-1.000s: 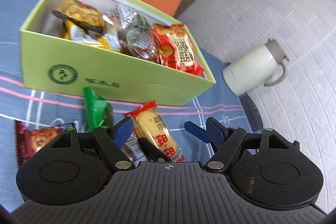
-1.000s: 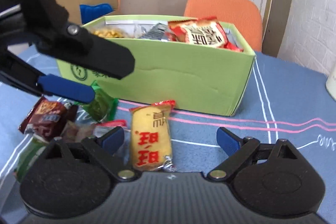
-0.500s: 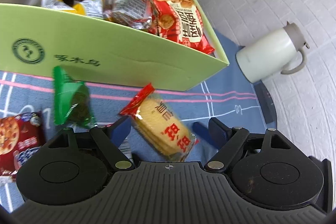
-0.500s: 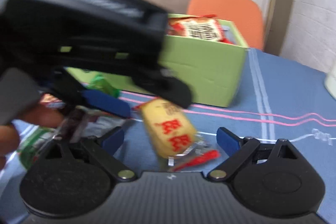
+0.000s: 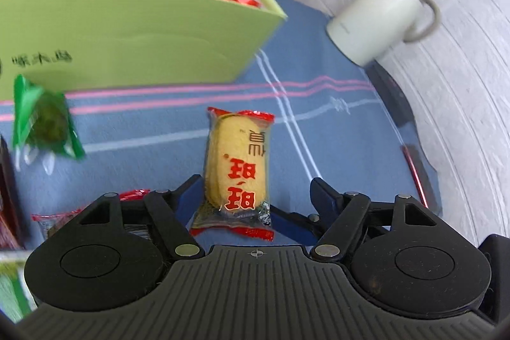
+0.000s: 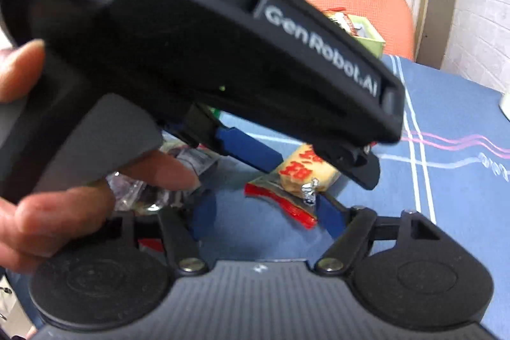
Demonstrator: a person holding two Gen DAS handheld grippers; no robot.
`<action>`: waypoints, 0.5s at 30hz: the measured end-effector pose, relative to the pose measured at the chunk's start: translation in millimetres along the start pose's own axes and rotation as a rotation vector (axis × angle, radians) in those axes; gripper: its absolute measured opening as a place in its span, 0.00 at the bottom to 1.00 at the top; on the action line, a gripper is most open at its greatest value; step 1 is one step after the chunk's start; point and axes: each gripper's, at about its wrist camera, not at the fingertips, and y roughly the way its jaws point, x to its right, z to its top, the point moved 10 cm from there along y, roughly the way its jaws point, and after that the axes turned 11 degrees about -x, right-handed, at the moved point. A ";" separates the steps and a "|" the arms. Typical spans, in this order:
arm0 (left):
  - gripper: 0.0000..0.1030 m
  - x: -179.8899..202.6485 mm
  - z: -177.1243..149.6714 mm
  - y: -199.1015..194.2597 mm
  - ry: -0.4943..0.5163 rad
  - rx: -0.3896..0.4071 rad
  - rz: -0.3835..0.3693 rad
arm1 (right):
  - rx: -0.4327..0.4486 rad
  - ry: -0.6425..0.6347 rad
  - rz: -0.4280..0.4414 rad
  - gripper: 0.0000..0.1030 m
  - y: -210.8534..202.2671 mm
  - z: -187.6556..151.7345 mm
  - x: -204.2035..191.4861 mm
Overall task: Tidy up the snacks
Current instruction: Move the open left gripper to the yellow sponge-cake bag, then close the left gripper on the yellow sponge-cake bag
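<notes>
Green crinkled packet (image 5: 41, 120) lies far left on the blue striped cloth (image 5: 334, 155), just before the smooth-walled light-green cardboard box (image 5: 127, 37), which is full of glossy wrappers. Centre: yellow rice-cracker packet (image 5: 237, 168), oblong, clear film with red crimped ends, sits between the left gripper (image 5: 255, 196) fingers; jaws closing, left pad just beside the film, right pad apart. Right of it the cloth is bare out to the table edge, where a white cylindrical jug (image 5: 379, 18) stands.

Right-wrist view adds what the left cannot: a hand (image 6: 47, 180) around the left gripper's matte black body, and the right gripper (image 6: 264, 219), jaws closing around the packet's (image 6: 302, 171) near crimp, contact not clear.
</notes>
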 end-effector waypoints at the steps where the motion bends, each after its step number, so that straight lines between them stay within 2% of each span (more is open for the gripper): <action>1: 0.56 5.7 -6.6 0.7 0.006 -0.001 -0.009 | 0.003 0.007 -0.008 0.79 -4.6 -6.2 -0.2; 3: 0.55 14.2 -17.7 1.7 0.018 -0.005 -0.012 | 0.009 0.025 -0.039 0.92 -10.9 -18.0 2.6; 7: 0.55 24.0 -24.5 5.6 0.038 0.001 0.032 | 0.032 0.041 -0.058 0.92 -18.1 -26.2 5.9; 8: 0.55 24.0 -23.9 5.3 0.030 0.004 0.034 | 0.028 0.047 -0.062 0.93 -18.4 -26.6 4.0; 10: 0.57 25.1 -23.7 6.9 0.016 0.001 0.031 | 0.022 0.049 -0.063 0.99 -18.4 -27.6 4.0; 15: 0.60 24.4 -31.2 6.0 0.033 -0.010 0.043 | 0.039 0.056 -0.074 0.99 -23.7 -31.3 -5.3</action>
